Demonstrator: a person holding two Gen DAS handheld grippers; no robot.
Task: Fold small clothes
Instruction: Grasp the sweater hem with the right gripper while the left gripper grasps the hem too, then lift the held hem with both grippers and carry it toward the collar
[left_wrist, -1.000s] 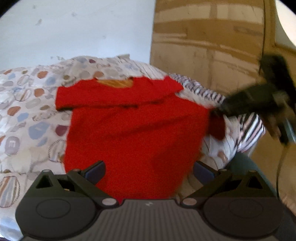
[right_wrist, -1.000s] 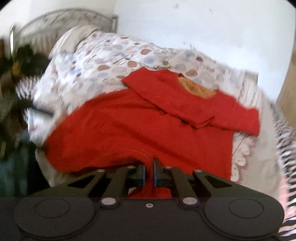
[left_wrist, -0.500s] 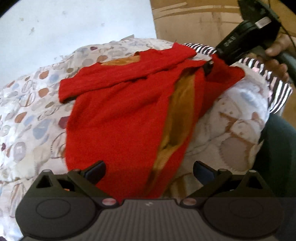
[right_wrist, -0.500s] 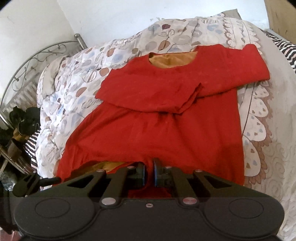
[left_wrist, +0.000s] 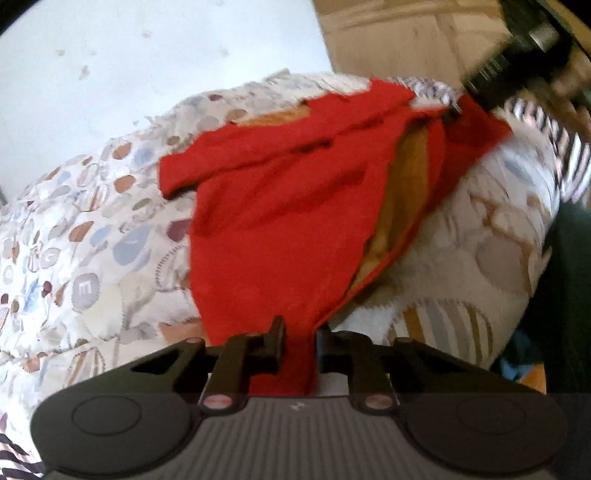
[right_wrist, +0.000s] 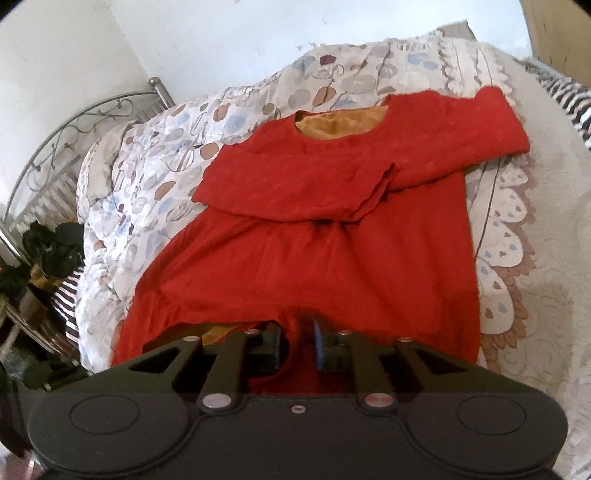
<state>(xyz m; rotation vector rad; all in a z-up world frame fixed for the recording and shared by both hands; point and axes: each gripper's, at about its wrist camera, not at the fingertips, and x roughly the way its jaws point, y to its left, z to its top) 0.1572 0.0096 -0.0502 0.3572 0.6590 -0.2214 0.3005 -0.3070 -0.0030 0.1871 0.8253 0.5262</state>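
A red dress (right_wrist: 332, 251) with an orange lining (right_wrist: 340, 123) lies on a patterned bedspread (right_wrist: 155, 177), sleeves folded across the chest. My right gripper (right_wrist: 297, 347) is shut on the dress hem at the near edge. In the left wrist view the same red dress (left_wrist: 280, 221) runs away from me. My left gripper (left_wrist: 299, 343) is shut on another hem corner, cloth bunched between its fingers. The right gripper (left_wrist: 517, 62) shows blurred at the top right, holding the far hem corner, where the hem lifts open and shows lining (left_wrist: 402, 192).
A metal bed frame (right_wrist: 66, 136) and dark clutter (right_wrist: 40, 254) stand at the left of the bed. A striped cloth (right_wrist: 569, 96) lies at the far right. A wooden wardrobe (left_wrist: 406, 40) stands behind the bed, beside a white wall.
My left gripper has gone from wide open to shut on the dress hem. The right gripper has stayed shut on the hem and lifted it, opening the hem and showing the lining.
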